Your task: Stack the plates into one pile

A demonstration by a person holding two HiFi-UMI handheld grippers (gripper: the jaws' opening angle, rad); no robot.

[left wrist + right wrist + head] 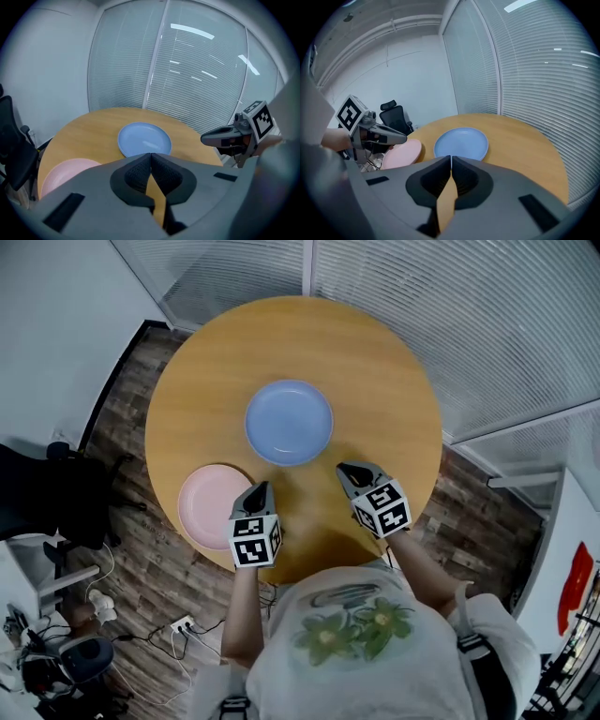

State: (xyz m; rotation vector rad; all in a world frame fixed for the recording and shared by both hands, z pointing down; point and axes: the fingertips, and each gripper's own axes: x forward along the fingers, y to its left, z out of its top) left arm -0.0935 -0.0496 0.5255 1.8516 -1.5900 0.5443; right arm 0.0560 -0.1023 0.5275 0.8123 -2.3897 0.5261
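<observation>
A blue plate point(289, 422) lies near the middle of the round wooden table point(375, 362); it also shows in the left gripper view as the blue plate point(144, 139) and in the right gripper view as the blue plate point(461, 144). A pink plate point(210, 504) lies at the table's near left edge, apart from the blue one. My left gripper point(260, 491) hovers just right of the pink plate, shut and empty. My right gripper point(352, 472) hangs near the blue plate's front right, shut and empty too. Both sets of jaws meet tip to tip with nothing between them.
A black office chair point(56, 493) stands left of the table on the wood floor. Slatted glass walls point(469, 324) run behind the table. Cables and a power strip point(178, 626) lie on the floor near the person's feet.
</observation>
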